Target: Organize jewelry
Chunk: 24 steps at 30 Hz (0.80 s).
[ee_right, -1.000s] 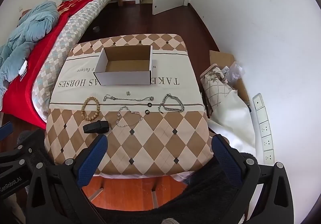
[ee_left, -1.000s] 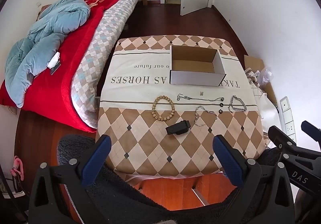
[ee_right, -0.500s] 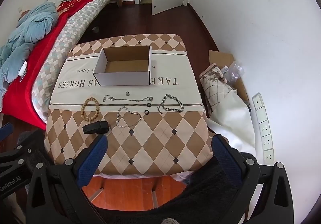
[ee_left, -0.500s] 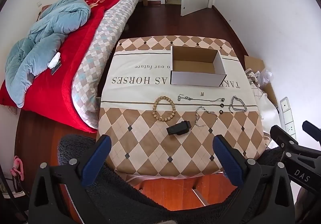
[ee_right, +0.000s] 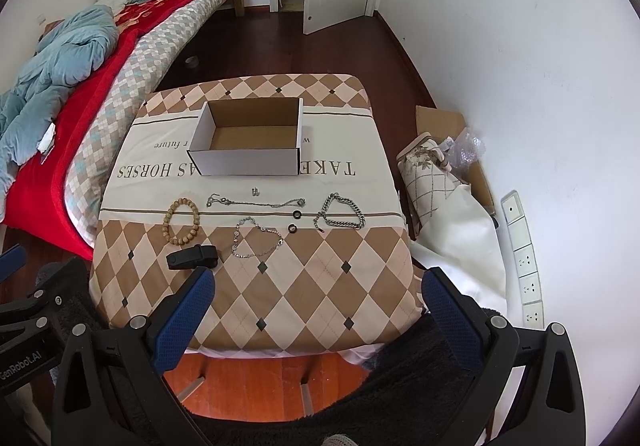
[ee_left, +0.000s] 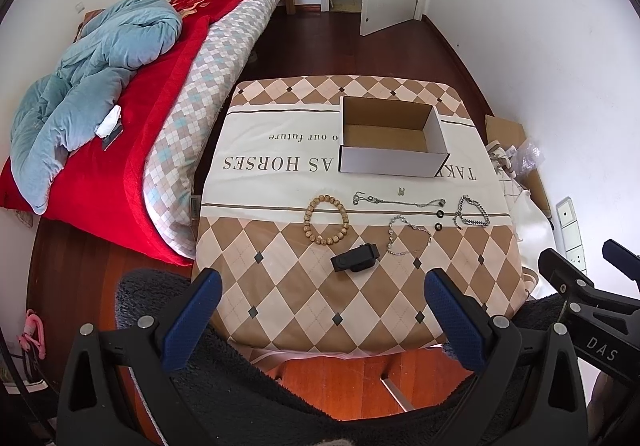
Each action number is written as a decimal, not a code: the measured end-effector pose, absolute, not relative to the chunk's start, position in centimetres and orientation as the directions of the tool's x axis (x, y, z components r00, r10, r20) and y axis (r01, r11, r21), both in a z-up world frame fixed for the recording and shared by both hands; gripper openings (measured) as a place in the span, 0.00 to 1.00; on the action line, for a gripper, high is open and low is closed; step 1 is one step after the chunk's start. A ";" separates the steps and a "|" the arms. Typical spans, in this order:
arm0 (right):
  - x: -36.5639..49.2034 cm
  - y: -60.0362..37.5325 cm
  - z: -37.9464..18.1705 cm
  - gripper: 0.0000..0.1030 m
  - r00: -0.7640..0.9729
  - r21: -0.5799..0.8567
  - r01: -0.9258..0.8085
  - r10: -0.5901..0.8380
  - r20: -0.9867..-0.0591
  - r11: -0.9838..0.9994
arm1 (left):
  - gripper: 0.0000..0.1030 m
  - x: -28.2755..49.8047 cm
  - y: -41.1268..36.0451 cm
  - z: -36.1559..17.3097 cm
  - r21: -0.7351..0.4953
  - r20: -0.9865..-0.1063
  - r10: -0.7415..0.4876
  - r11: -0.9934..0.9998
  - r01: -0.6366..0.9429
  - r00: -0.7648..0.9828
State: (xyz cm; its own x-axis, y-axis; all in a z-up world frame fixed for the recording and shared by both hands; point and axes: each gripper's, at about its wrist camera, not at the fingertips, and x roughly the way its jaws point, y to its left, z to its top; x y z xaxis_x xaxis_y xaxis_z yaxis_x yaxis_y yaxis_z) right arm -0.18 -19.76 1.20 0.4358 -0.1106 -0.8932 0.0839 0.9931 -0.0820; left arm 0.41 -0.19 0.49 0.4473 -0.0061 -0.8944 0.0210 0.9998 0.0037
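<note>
The jewelry lies in a loose row on the table, on the near side of the open cardboard box (ee_right: 248, 138), apart from its front wall. The box is empty. Items, referenced to the box:

- Wooden bead bracelet (ee_right: 181, 221): near-left of the box.
- Thin chain necklace (ee_right: 256, 202): directly in front of the box, stretched out flat.
- Small silver clasp piece (ee_right: 255, 190): between the necklace and the box wall.
- Slim silver bracelet (ee_right: 258, 237): nearer than the necklace.
- Two black rings (ee_right: 295, 221): in front of the box's right corner.
- Heavy curb-chain bracelet (ee_right: 340, 212): near-right of the box.
- Black clip-shaped object (ee_right: 193, 257): nearest of all, just beside the bead bracelet; its function cannot be determined.

All items rest on the diamond-patterned tablecloth (ee_right: 312, 286).

The left gripper (ee_left: 320, 306) and the right gripper (ee_right: 316, 306) are both held short of the table's near edge, jaws spread wide, carrying nothing.

Step in hand: none of the sorting appears done; this is judged to be the initial approach. The next move calls for advancing one gripper over a single piece, lowering until the fingertips straddle it, and closing low against the cloth. Flat chains offer little to grip and may snag the fabric.
</note>
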 end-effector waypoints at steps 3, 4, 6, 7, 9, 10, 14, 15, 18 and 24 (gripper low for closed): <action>0.2 -19.9 1.4 1.00 0.437 -0.082 0.086 -0.112 -0.893 0.993 | 1.00 0.3 -0.3 0.6 0.003 -0.895 -0.008 1.000 0.023 0.446; 0.3 -20.0 1.7 1.00 0.436 -0.083 0.087 -0.113 -0.893 0.993 | 1.00 0.2 -0.3 0.8 0.002 -0.895 -0.008 1.000 0.023 0.446; 0.2 -20.4 1.6 1.00 0.438 -0.080 0.087 -0.110 -0.892 0.993 | 1.00 0.1 -0.5 1.0 0.003 -0.895 -0.008 1.000 0.025 0.446; 0.3 -20.4 1.7 1.00 0.438 -0.081 0.087 -0.111 -0.892 0.993 | 1.00 0.2 -0.6 1.1 0.002 -0.895 -0.009 1.000 0.026 0.446; 0.2 -20.3 1.5 1.00 0.439 -0.080 0.086 -0.110 -0.892 0.993 | 1.00 0.2 -0.7 1.1 0.003 -0.895 -0.009 1.000 0.026 0.447; 0.2 -20.4 1.7 1.00 0.440 -0.079 0.086 -0.109 -0.891 0.993 | 1.00 0.1 -0.7 1.1 0.002 -0.894 -0.009 1.000 0.026 0.447; 0.1 -20.2 1.5 1.00 0.440 -0.081 0.086 -0.111 -0.891 0.993 | 1.00 0.1 -0.7 1.1 0.002 -0.894 -0.009 1.000 0.025 0.447; 0.2 -20.3 1.6 1.00 0.439 -0.082 0.085 -0.111 -0.891 0.993 | 1.00 0.2 -0.8 1.1 0.002 -0.894 -0.009 1.000 0.024 0.447; 0.1 -20.2 1.5 1.00 0.440 -0.082 0.086 -0.112 -0.891 0.993 | 1.00 0.1 -0.6 1.1 0.001 -0.894 -0.011 1.000 0.026 0.448; 0.2 -20.4 1.7 1.00 0.442 -0.081 0.086 -0.111 -0.890 0.993 | 1.00 0.1 -0.7 1.1 0.000 -0.894 -0.011 1.000 0.025 0.448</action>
